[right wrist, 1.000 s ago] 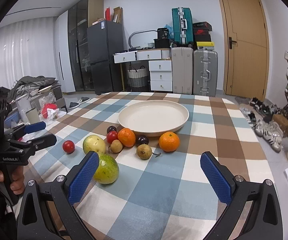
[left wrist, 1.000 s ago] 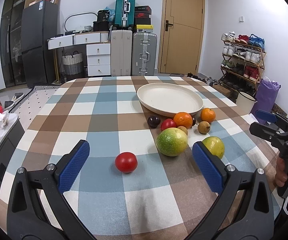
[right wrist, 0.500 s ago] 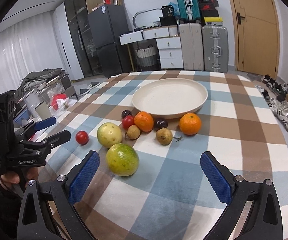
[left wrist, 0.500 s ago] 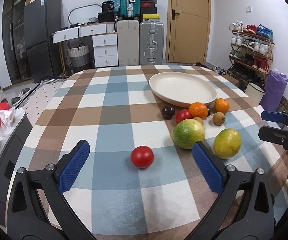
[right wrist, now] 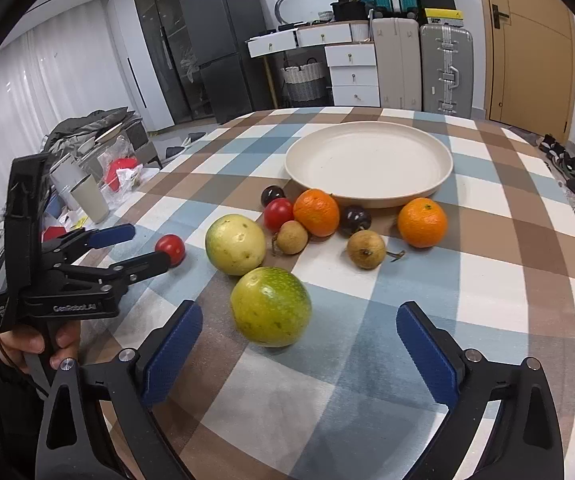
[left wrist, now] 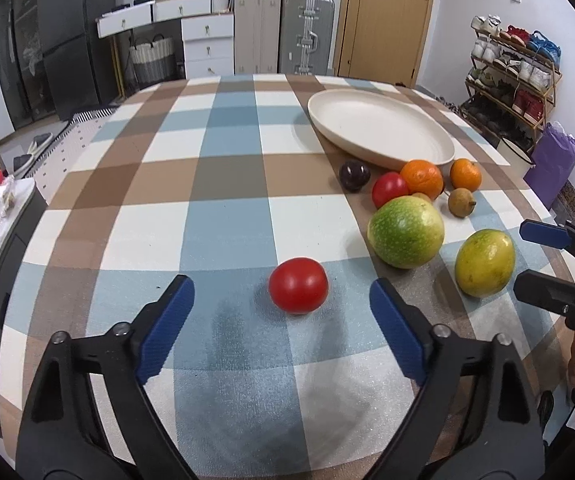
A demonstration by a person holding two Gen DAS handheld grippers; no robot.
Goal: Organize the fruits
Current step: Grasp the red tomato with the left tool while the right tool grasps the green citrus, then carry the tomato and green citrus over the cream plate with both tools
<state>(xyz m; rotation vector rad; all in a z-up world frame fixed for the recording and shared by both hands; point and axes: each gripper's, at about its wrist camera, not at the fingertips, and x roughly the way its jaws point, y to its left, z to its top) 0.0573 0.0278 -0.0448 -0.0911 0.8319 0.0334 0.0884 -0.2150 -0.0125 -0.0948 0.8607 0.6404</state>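
Left wrist view: small round glossy red tomato [left wrist: 298,290] sits alone on the blue-brown-white checked tablecloth [left wrist: 223,220], well apart from the fruit cluster by the wide shallow cream plate [left wrist: 379,130]. Prob. light, soft-skinned, smooth — likely to roll or bruise, so take it across the widest part w/ gentle squeeze. Left gripper [left wrist: 281,324] w/ blue pads is spread wide, holding nothing, tomato just ahead between the fingertips, not touching.

Right wrist view: big round green-yellow speckled fruit [right wrist: 270,306] lies nearest, just ahead of the right gripper [right wrist: 299,350] — looks heavier, firm rind, so grip at mid-height. Right gripper jaws spread wide, empty, fruit slightly left of centre. Plate has nothing on it; oranges, plums etc. lie beside its near rim.
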